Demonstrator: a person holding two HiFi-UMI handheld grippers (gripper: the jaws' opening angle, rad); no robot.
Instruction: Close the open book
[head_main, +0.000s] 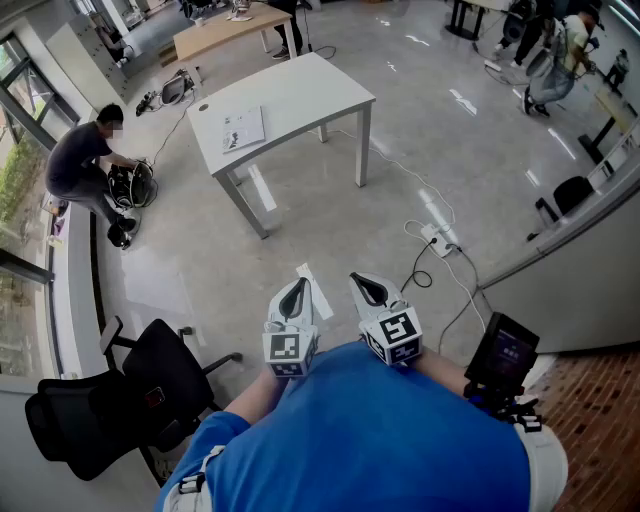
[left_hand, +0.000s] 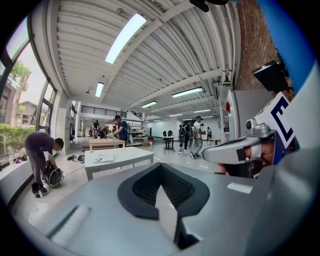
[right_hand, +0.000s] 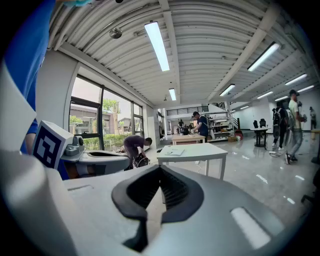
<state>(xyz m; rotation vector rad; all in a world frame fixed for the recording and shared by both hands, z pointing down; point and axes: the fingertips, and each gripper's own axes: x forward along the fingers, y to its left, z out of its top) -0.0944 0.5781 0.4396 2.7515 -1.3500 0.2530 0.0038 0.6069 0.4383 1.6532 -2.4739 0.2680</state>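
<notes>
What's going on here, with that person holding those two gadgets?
A person in a blue shirt holds a two-jaw gripper in each hand, the left gripper and the right gripper, kept close in front. Both are shut and empty. The book lies on the white table some way ahead across the floor, untouched. Another person crouches off to the left.
</notes>
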